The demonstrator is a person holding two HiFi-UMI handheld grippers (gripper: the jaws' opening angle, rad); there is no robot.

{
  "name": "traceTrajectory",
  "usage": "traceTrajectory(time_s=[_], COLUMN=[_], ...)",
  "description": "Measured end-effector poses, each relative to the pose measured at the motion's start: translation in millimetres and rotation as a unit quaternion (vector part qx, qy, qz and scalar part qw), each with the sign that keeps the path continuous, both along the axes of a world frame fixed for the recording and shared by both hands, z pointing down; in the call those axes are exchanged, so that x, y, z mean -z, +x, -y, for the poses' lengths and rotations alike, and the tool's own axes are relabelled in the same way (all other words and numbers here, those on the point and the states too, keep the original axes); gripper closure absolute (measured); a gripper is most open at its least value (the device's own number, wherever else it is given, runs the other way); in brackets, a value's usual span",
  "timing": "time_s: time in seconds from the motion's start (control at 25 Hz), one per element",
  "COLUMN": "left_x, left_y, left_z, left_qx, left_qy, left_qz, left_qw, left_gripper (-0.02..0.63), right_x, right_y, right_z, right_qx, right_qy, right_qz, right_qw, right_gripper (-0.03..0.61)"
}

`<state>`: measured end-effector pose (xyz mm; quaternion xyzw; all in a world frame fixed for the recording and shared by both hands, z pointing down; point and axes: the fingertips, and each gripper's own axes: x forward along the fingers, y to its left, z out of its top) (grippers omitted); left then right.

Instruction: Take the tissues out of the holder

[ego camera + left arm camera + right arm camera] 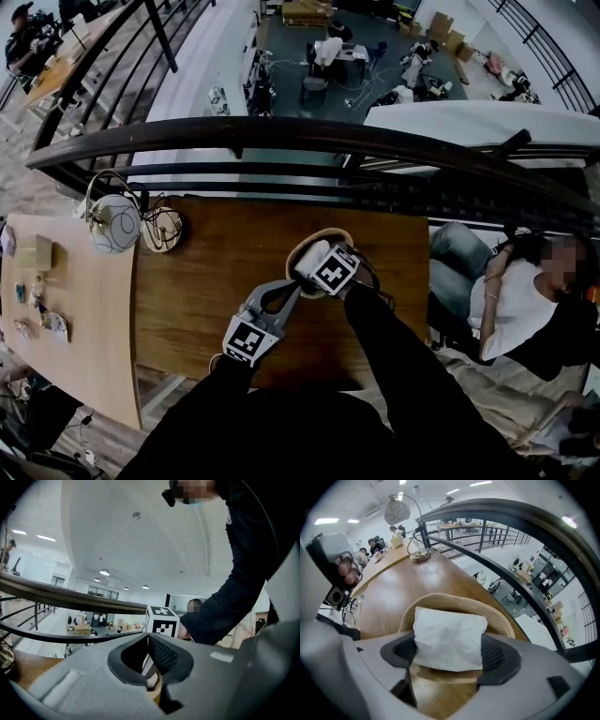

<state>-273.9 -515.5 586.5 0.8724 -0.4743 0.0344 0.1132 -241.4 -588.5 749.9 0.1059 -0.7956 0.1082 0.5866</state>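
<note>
A woven tan holder (pixel 323 232) stands on the dark wooden table (pixel 206 281) near its far edge. In the right gripper view a folded white stack of tissues (pixel 449 639) stands up out of the holder (pixel 506 618). My right gripper (pixel 449 654) has a pad against each side of the stack and is shut on it. From above, this gripper (pixel 317 261) sits over the holder. My left gripper (pixel 292 289) reaches the holder's near edge from the front left. In its own view the left gripper (pixel 148 641) is shut, with the tan rim (pixel 155 692) pinched between the jaws.
A black railing (pixel 309 141) runs just past the table's far edge, with a lower floor below. A white round lamp on a wire stand (pixel 114 223) sits at the table's left end. A lighter table (pixel 66 319) with small items adjoins at left. A person (pixel 525 291) sits at right.
</note>
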Motion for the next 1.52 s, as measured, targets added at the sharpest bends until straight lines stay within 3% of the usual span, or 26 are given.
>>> traceTrajectory(time_s=[0.6,1.04,1.52], left_x=[12.5,11.2,-20.5], left_y=[32.9,91.5,140.5], left_z=[-10.1,-12.6,-11.6], left_qx=[-0.008,-0.047,-0.1], left_qy=[0.018,0.017,-0.008], left_qz=[0.011,0.006,0.011], left_qw=[0.9997,0.9987,0.9949], left_gripper=[0.604,0.604,0.604], right_x=[57.2,72.5,23.7], right_y=[19.4,104.1,191.9], right_z=[-5.3,-0.3,-10.4], right_qx=[0.002,-0.048,-0.119], right_qy=[0.029,0.045,0.023], right_qz=[0.025,0.013,-0.024], right_qw=[0.999,0.998,0.992], right_gripper=[0.172,0.172,0.172])
